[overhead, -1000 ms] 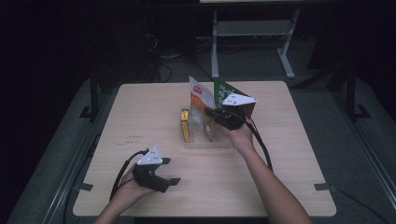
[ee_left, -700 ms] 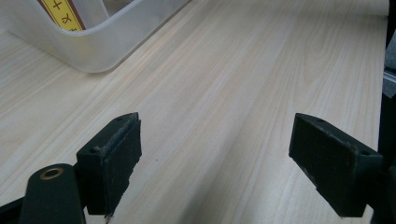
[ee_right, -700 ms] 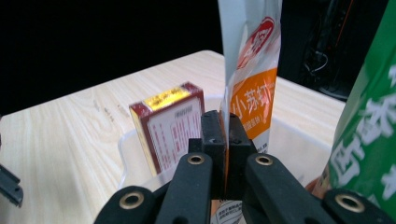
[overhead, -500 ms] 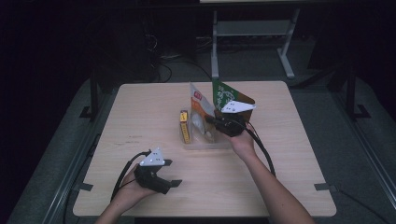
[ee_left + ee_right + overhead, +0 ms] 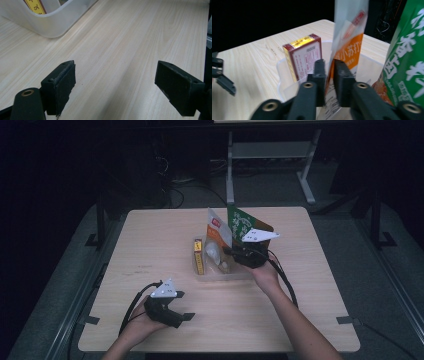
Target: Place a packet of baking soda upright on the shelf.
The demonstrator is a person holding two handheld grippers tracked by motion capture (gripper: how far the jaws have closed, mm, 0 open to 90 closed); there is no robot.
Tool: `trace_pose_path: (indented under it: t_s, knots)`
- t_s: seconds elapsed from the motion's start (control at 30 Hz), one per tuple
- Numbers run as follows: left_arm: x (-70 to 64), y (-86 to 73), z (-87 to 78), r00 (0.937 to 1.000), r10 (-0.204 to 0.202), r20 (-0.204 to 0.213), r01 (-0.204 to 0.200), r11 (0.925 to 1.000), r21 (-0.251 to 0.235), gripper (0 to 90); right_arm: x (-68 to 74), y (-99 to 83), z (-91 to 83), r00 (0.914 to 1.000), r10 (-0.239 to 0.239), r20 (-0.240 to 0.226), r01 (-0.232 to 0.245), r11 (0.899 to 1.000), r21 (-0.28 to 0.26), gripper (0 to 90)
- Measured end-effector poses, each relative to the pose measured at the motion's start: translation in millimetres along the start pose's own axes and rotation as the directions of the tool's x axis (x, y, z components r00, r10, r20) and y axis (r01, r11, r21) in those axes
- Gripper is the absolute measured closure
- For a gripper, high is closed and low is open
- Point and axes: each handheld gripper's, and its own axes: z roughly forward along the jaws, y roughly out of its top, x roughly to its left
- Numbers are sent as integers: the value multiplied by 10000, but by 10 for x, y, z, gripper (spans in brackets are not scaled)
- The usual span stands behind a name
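High view: right hand-held gripper [image 5: 226, 251] has lowered the orange-white packet [image 5: 218, 236] slightly.

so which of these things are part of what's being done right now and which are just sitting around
In the job:
right gripper, shut on the orange-and-white packet
clear plastic tub that the packet stands in

Lying about:
red-and-yellow box in the tub
green bag
left gripper, open over bare table

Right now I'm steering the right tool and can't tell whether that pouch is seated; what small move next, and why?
Probably lower it a little before releasing: the right tool is shut on the orange pouch, which stands tall inside the clear bin beside the red box.
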Motion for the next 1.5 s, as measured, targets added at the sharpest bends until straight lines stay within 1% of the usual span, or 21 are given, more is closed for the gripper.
trace_pose_path:
  t_s: [0.07,0.1,0.2,0.23,0.27,0.3,0.37,0.43,0.53,0.63,0.73,0.77,0.83,0.97,1.07,1.13,1.17,1.3,1.4,1.43,1.5]
  knots:
    - [2,2,3,10000,38,-11,-38,10000,25,163,18,17,-62,10000,-22,92,22,10000,81,707]
    - [3,3,4,10000,77,-23,-77,10000,42,163,17,18,-85,9998,-123,171,122,9999,56,693]
    - [1,3,11,10000,73,12,-73,10000,45,162,24,19,-193,9993,-117,358,110,9998,176,646]
    - [-4,0,18,10000,-44,48,43,10000,36,161,20,15,-217,9993,-127,349,120,9997,198,635]
    - [4,2,14,10000,56,34,-57,9999,151,161,17,8,-248,9993,-146,358,138,9996,232,626]
    - [4,2,19,10000,23,39,-23,9999,122,161,17,-4,-283,9992,-159,379,148,9995,283,614]
    - [13,3,20,9999,119,25,-119,9997,189,161,17,-21,-323,9994,-113,340,101,9993,363,601]
    - [14,2,23,9999,135,47,-136,9997,181,161,15,-37,-364,9992,-203,354,185,9985,511,585]
    - [13,-1,29,9999,135,64,-136,9998,161,161,20,-74,-423,9995,-71,317,54,9984,556,568]
    - [17,-3,35,9998,196,89,-198,9997,172,161,30,-127,-472,9996,-79,265,59,9972,742,554]
    - [20,-7,44,9998,122,165,-125,9997,203,160,35,-177,-522,9998,-71,183,53,9950,1001,532]
    - [23,-10,49,9997,154,163,-158,9996,240,159,32,-194,-539,9997,-177,184,159,9954,940,531]
    - [34,-12,52,9995,270,155,-275,9992,302,159,29,-211,-570,9999,-65,76,57,9953,969,520]
    - [37,-26,57,9997,152,202,-158,9994,304,159,40,-255,-602,9997,-225,-79,232,9938,1086,491]
    - [49,-30,58,9996,221,195,-228,9990,373,159,63,-298,-615,9993,-323,-171,343,9905,1332,466]
    - [53,-33,59,9995,253,205,-261,9988,403,159,81,-318,-625,9993,-308,-232,341,9866,1593,450]
    - [53,-34,59,9995,267,188,-274,9988,402,159,90,-335,-636,9989,-385,-256,421,9871,1547,449]
    - [52,-36,62,9995,223,223,-232,9989,396,159,117,-411,-698,9988,-282,-411,349,9848,1704,424]
    - [57,-36,63,9992,324,220,-334,9983,483,157,132,-463,-748,9988,-264,-424,340,9811,1904,405]
    - [57,-36,63,9992,330,228,-342,9982,501,157,140,-485,-769,9987,-278,-433,354,9818,1866,396]
    - [61,-34,63,9990,378,252,-391,9979,521,156,147,-529,-806,9988,-171,-451,257,9802,1961,383]
